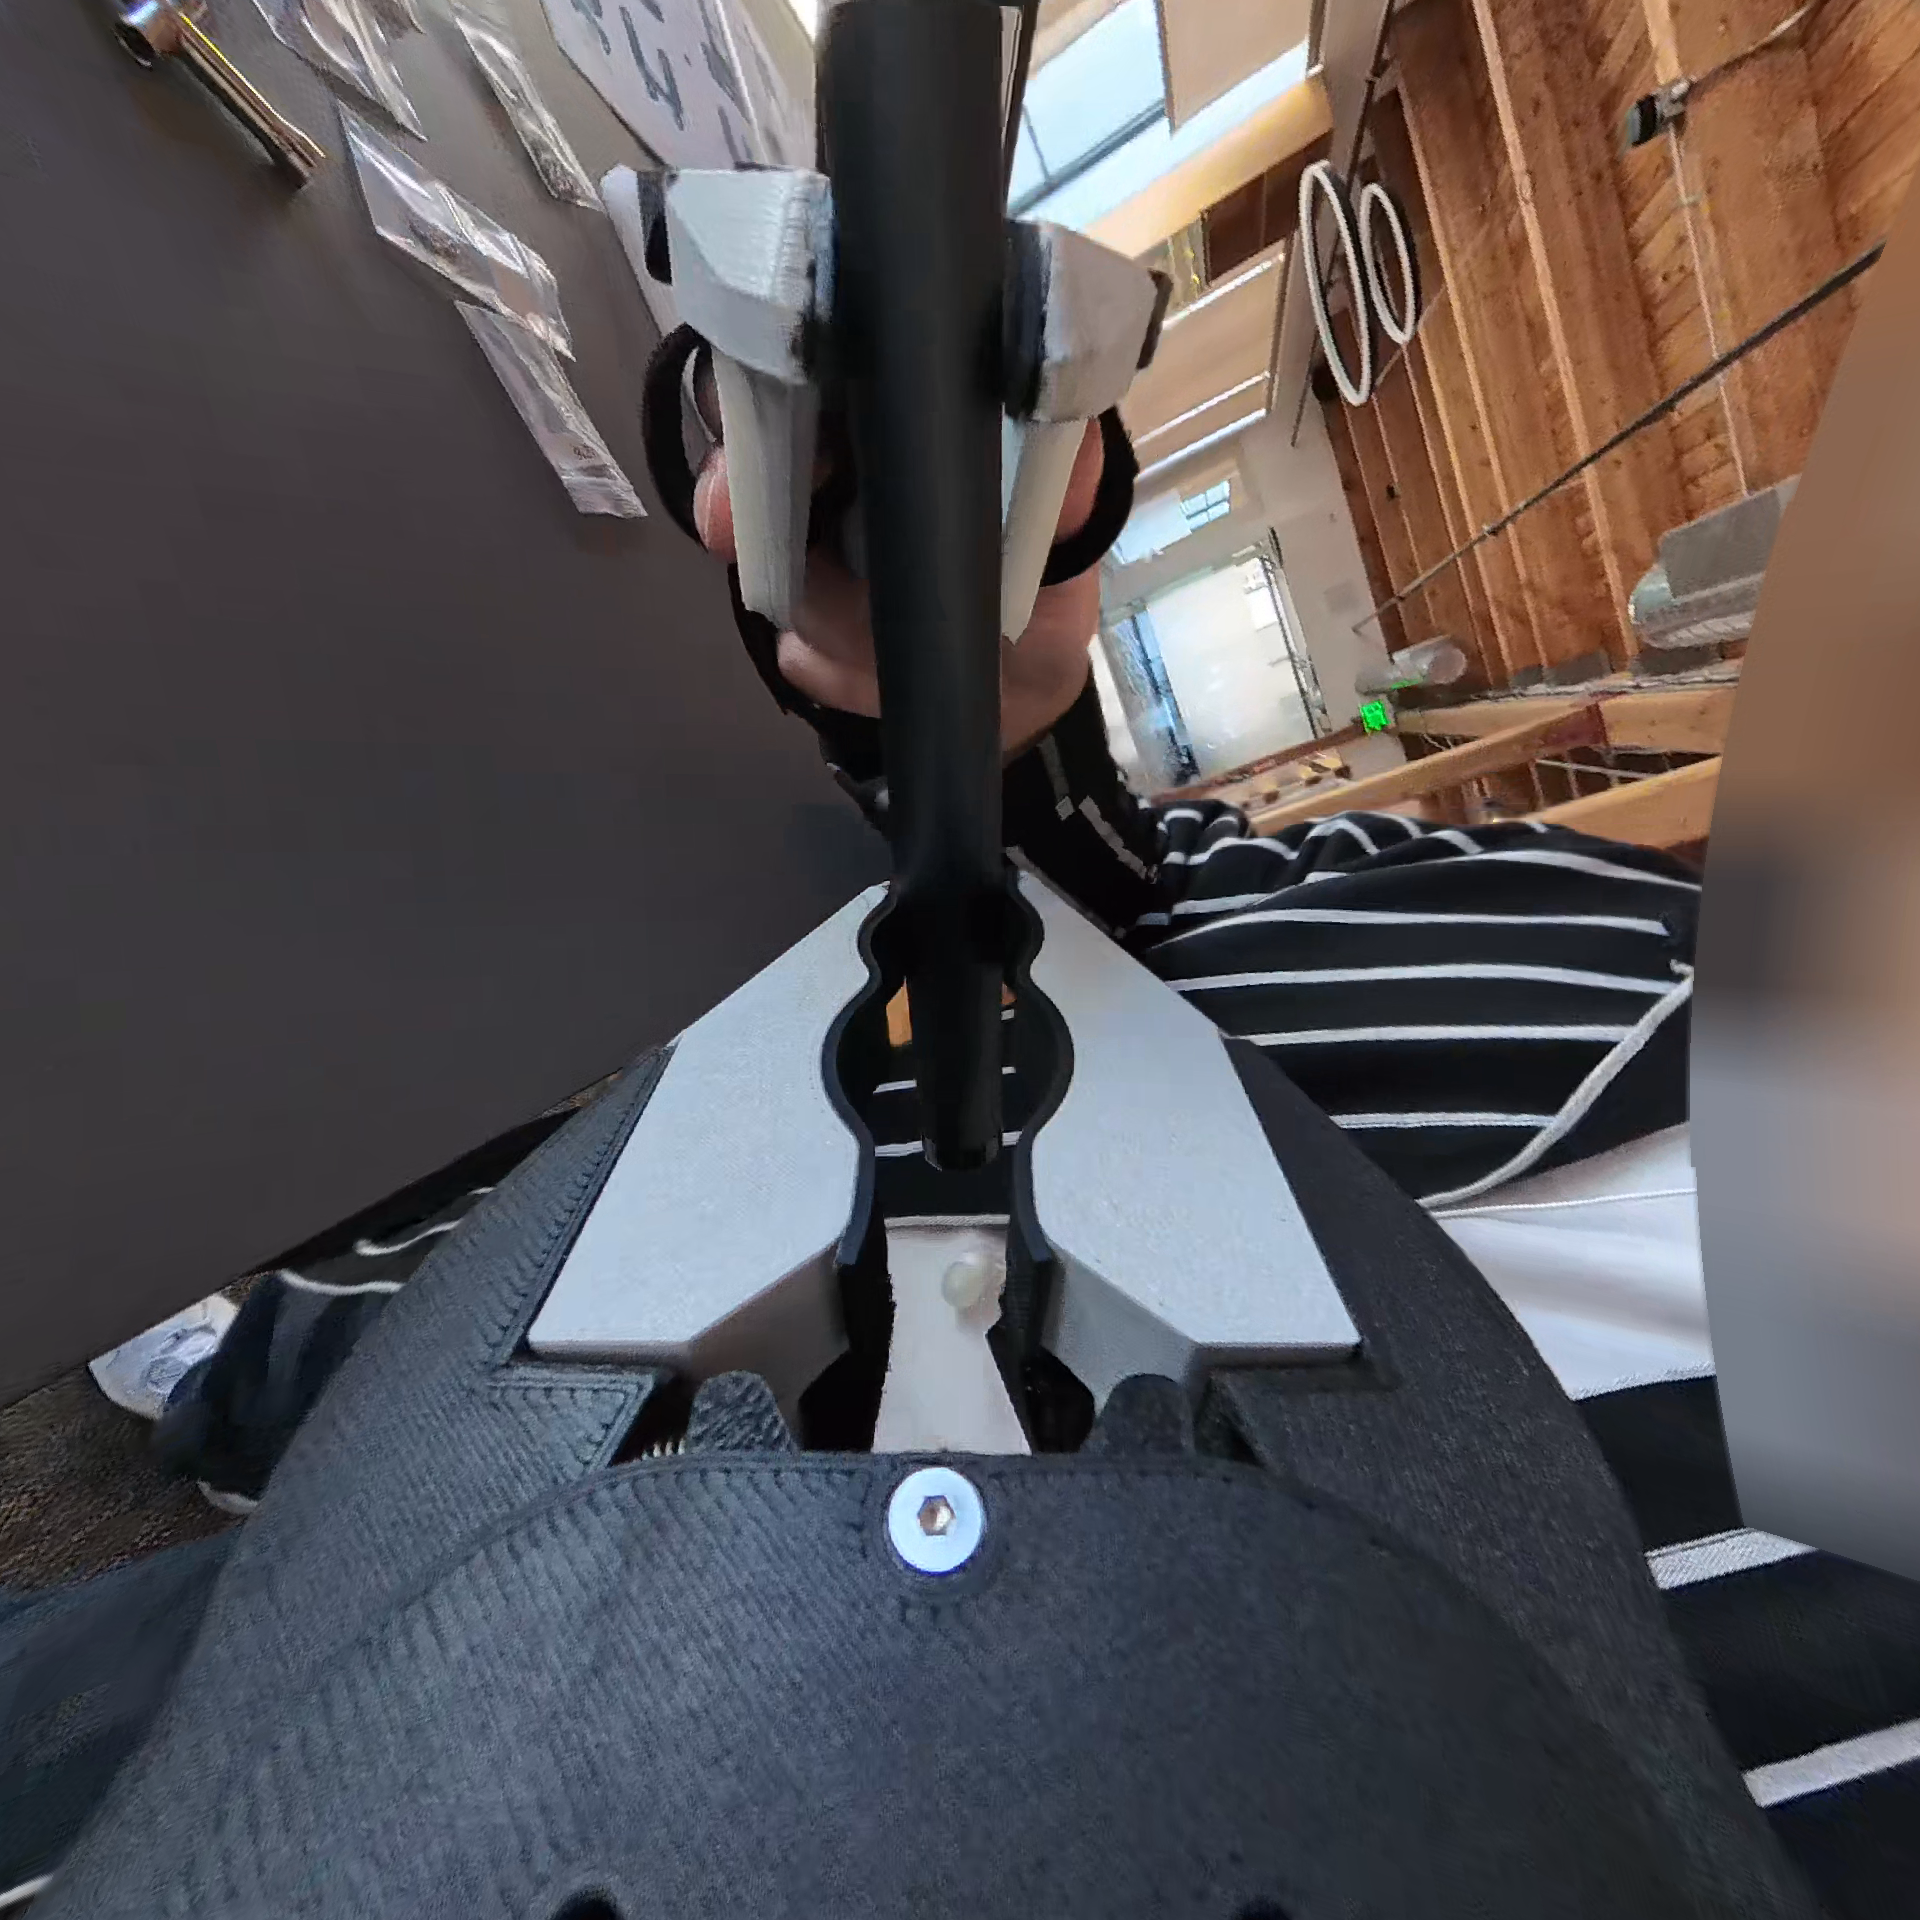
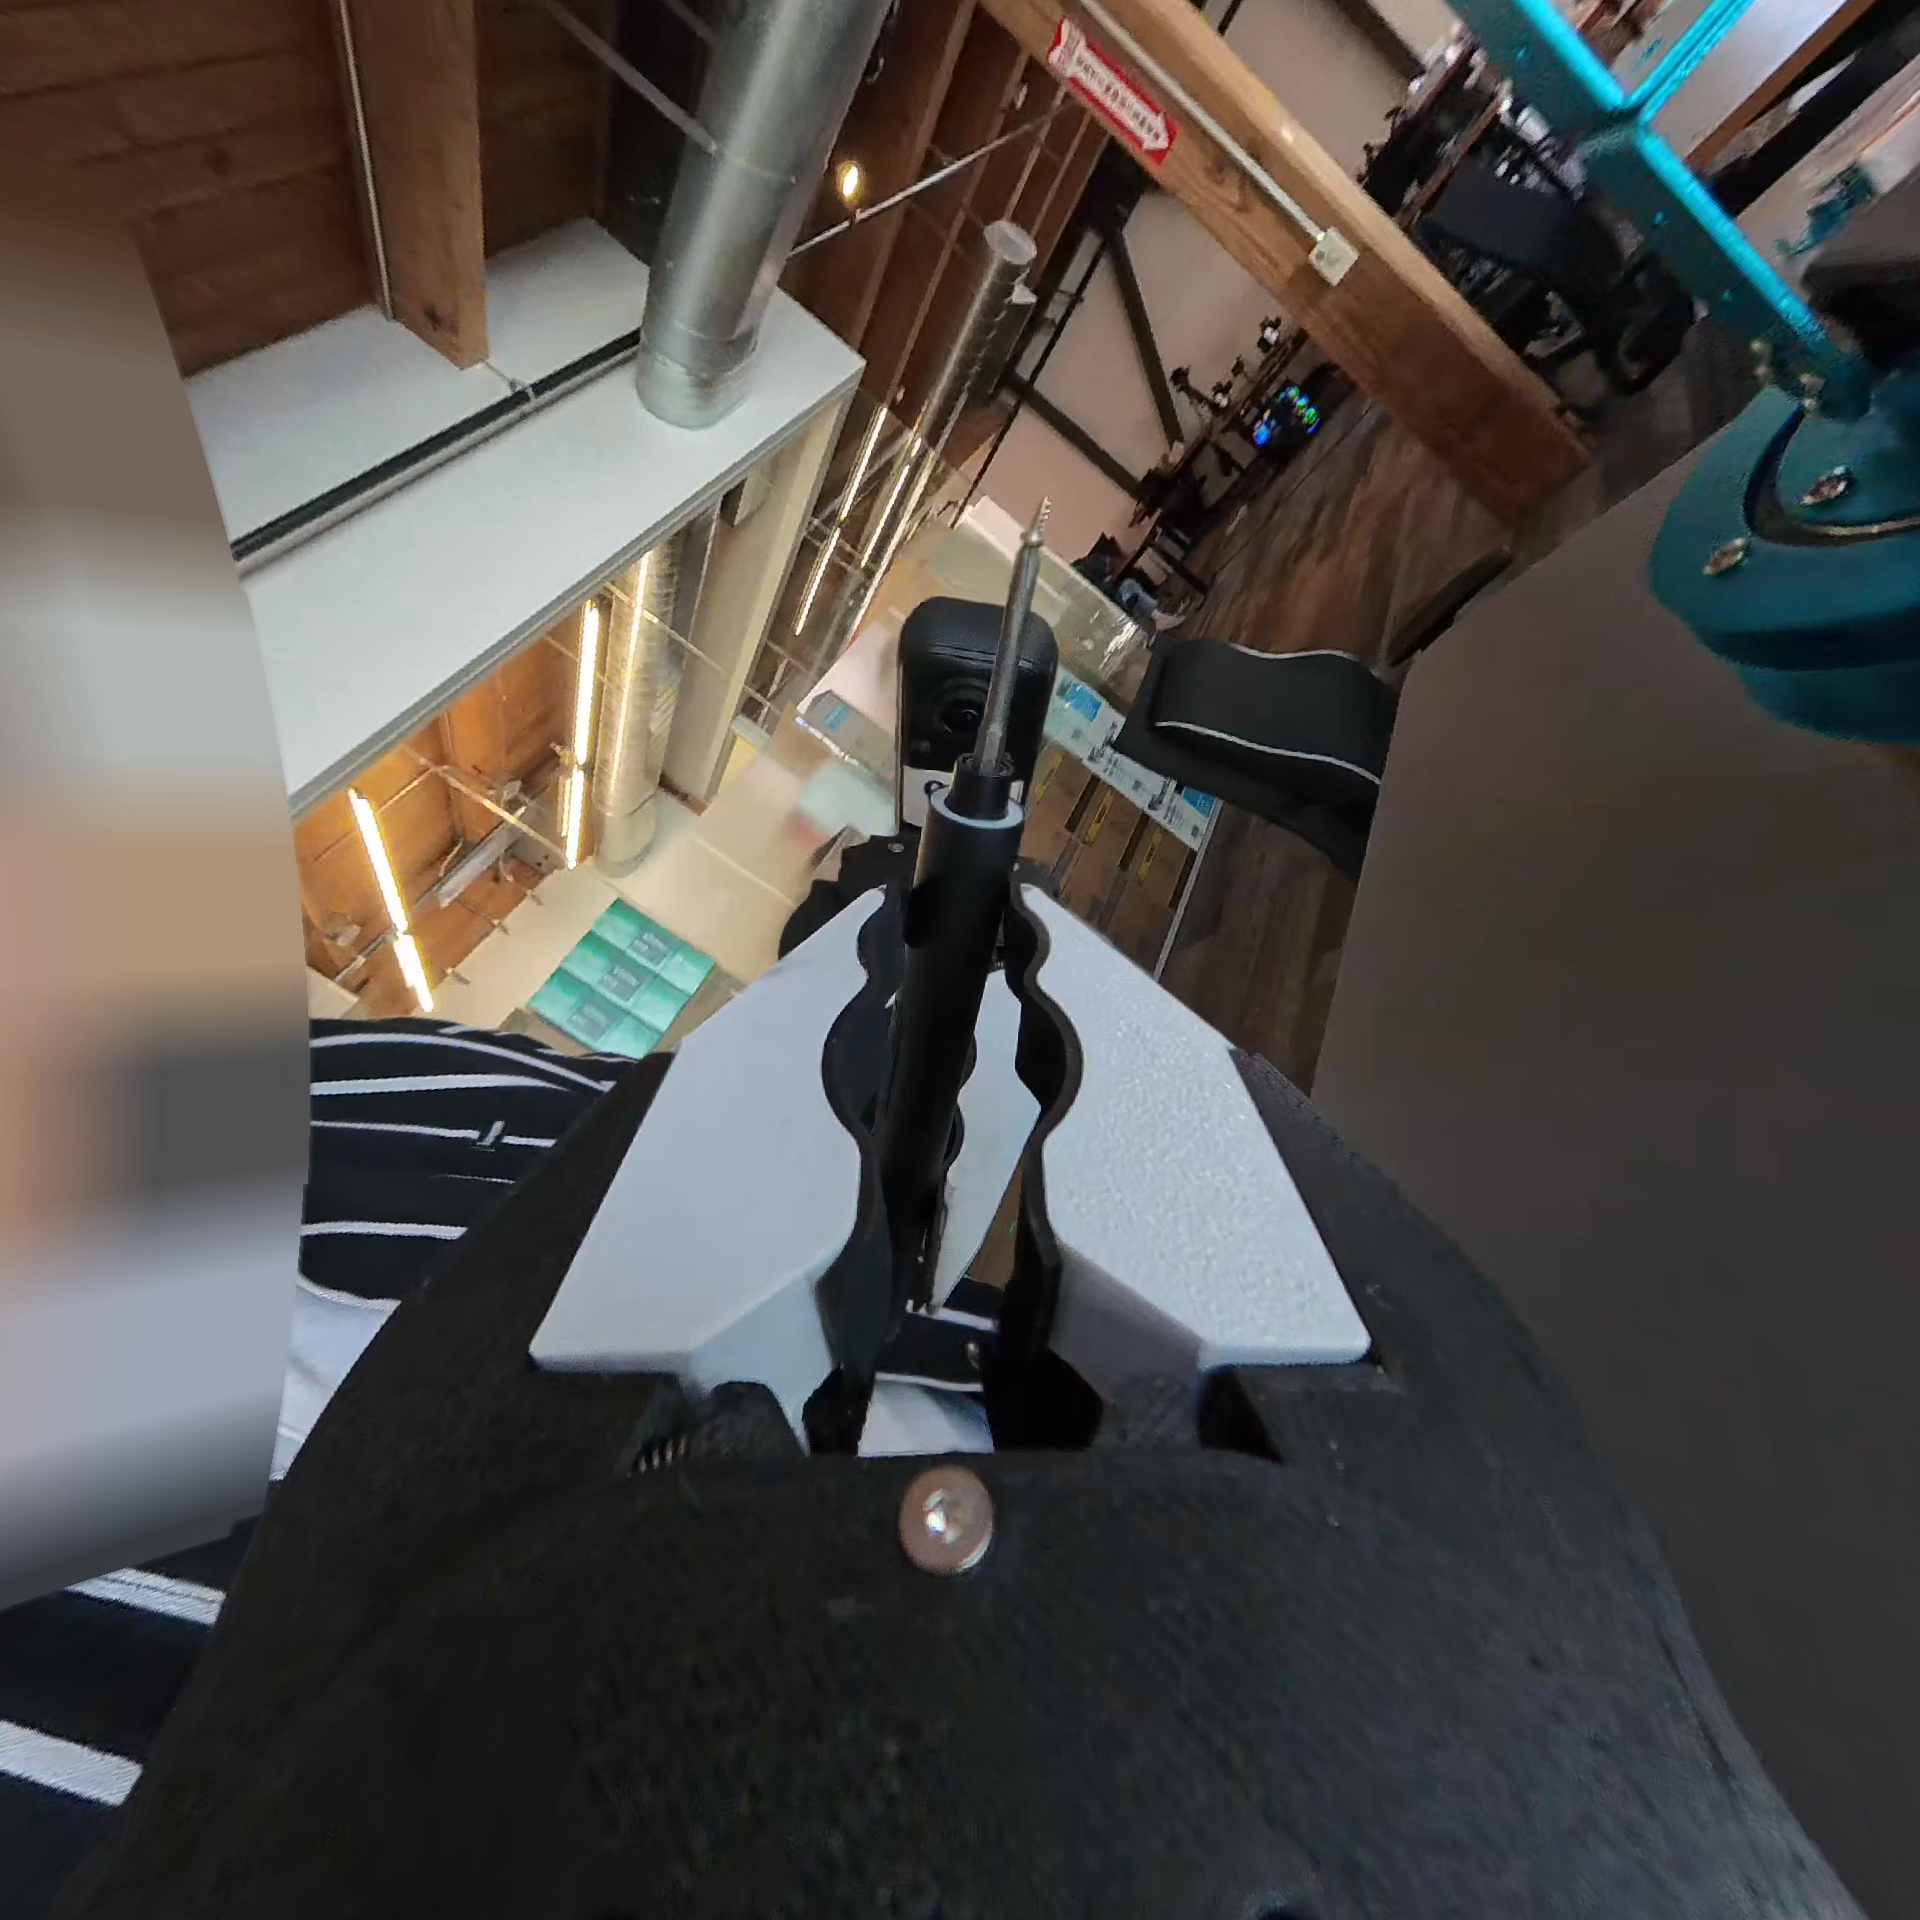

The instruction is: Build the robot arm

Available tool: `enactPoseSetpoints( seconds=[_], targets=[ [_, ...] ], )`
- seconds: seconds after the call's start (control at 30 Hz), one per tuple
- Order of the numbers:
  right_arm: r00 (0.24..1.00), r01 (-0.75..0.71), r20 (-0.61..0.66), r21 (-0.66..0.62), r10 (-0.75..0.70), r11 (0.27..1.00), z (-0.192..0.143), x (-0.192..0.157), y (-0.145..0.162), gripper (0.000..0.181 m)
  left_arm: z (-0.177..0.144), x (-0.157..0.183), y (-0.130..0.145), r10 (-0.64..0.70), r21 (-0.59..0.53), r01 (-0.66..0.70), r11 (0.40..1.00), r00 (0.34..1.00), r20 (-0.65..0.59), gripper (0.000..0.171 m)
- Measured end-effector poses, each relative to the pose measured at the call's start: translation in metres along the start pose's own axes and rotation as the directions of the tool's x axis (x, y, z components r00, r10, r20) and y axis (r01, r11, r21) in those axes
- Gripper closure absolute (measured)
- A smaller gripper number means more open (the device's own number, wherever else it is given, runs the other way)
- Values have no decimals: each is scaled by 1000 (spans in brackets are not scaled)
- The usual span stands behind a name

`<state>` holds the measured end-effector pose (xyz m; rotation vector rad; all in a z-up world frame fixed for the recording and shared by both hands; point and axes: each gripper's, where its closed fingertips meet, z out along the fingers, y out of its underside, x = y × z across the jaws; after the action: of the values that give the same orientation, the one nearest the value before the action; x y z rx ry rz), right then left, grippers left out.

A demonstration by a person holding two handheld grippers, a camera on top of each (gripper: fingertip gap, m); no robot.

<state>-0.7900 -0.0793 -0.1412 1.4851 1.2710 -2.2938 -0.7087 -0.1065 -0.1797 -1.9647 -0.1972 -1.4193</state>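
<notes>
My left gripper point(image 1: 951, 904) is shut on the lower end of a black screwdriver handle point(image 1: 914, 623), which runs up and away from it. Farther along the handle, the other gripper's white fingers point(image 1: 748, 312) clamp it from both sides. In the right wrist view, my right gripper point(image 2: 951, 914) is shut on the black screwdriver point(image 2: 935, 997). Its thin metal bit point(image 2: 1008, 644) points away and carries a small screw point(image 2: 1042, 514) at the tip. The left gripper's black camera point(image 2: 971, 675) shows just behind the bit. Both views are steeply tilted.
A dark grey table point(image 1: 312, 779) bears several clear bags of small parts point(image 1: 447, 229) and a metal tool point(image 1: 208, 83). A person in a black-and-white striped shirt point(image 1: 1403, 987) is close behind. A teal frame with a round base point(image 2: 1787, 540) stands at the right on a dark surface point(image 2: 1610, 1143). The grippers' ends are close to 9 cm from one another.
</notes>
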Motion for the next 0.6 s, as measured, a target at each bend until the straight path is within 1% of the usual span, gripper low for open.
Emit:
enactPoseSetpoints(
  seconds=[0.17,0.33,0.47,0.6],
  targets=[
    [998,-25,-62,82,30,996,34,19,-14,163,-41,-8,-10,-31,-27,29,999,995,-91,155],
    [995,-7,-99,166,24,986,52,26,-28,164,-73,-12,-22,-53,-20,50,999,984,-168,155],
    [994,25,-114,162,-7,987,59,25,-39,164,-84,-11,-32,-55,7,57,998,977,-205,154],
    [992,41,-128,151,-22,988,60,28,-52,164,-85,-12,-46,-59,65,74,995,976,-210,154]
  ],
)
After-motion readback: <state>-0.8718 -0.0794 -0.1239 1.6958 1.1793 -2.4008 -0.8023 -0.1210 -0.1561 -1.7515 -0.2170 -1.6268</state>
